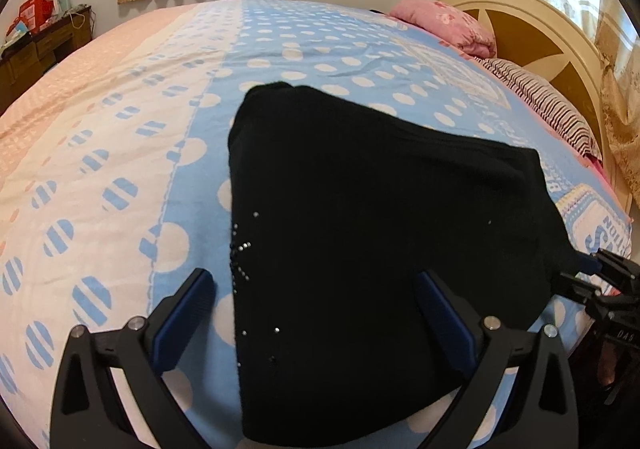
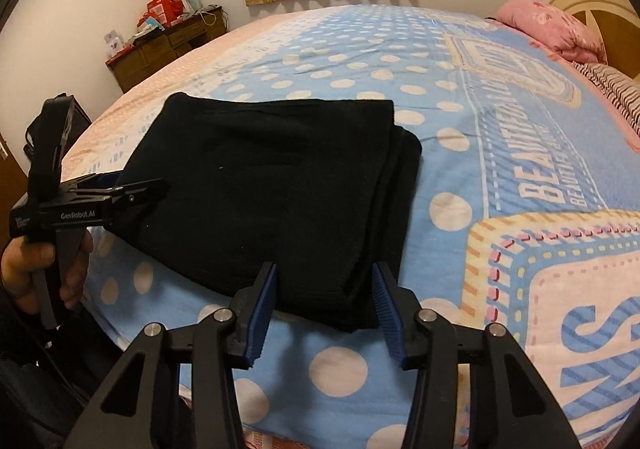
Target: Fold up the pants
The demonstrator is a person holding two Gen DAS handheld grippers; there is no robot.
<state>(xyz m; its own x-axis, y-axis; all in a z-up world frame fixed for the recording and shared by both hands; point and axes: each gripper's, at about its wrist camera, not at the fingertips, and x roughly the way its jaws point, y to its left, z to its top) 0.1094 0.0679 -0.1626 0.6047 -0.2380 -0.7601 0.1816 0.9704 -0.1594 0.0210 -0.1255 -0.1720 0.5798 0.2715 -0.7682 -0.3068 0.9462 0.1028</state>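
Note:
The black pants (image 1: 360,233) lie folded in a thick rectangular stack on the bed; they also show in the right wrist view (image 2: 276,185). My left gripper (image 1: 316,289) is open, its blue-padded fingers straddling the stack's near left part, just above the cloth. My right gripper (image 2: 324,289) is open, with its fingers either side of the stack's near right corner. The left gripper also shows from the side in the right wrist view (image 2: 136,189), at the stack's left edge. The right gripper's tips show in the left wrist view (image 1: 592,269) by the stack's right corner.
The bed (image 2: 460,97) has a blue polka-dot cover with printed lettering. A pink pillow (image 1: 444,25) and a striped pillow (image 1: 552,105) lie by the cream headboard (image 1: 532,33). A wooden dresser (image 2: 168,45) with clutter stands at the far wall.

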